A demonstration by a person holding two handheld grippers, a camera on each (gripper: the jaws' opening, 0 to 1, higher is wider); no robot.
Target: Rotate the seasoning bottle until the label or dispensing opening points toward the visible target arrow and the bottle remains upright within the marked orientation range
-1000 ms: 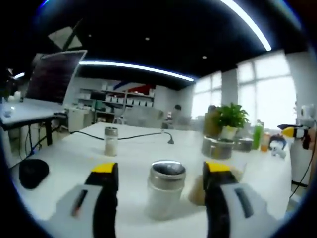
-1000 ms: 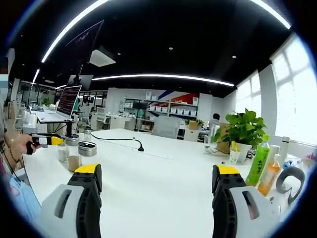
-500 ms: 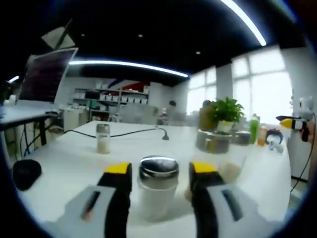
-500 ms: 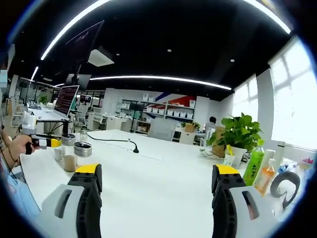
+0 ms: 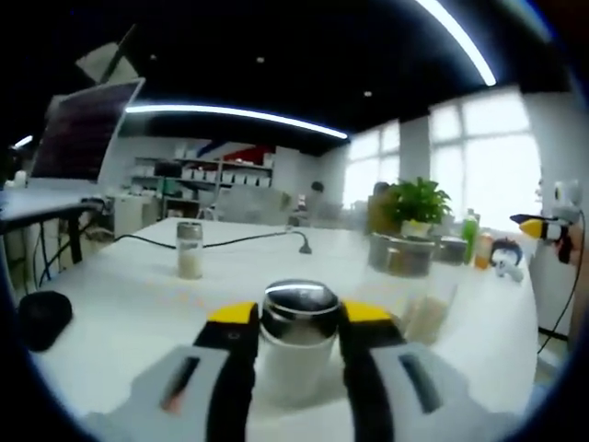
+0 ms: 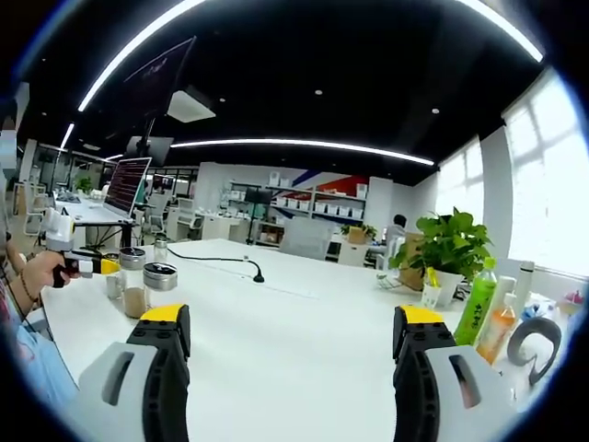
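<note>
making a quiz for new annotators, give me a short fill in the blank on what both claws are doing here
1. The left claw is shut on the seasoning bottle, which has a ____ metal lid.
2. The right claw is ____, with bare white table between its jaws.
3. The plant near the window has ____ leaves.

Missing words: silver; open; green

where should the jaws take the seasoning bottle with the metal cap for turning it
On its body just under the metal cap, from the two sides, as the left gripper has it now. The seasoning bottle stands upright on the white table and looks round, so a level side grip should suit turning it.
</note>
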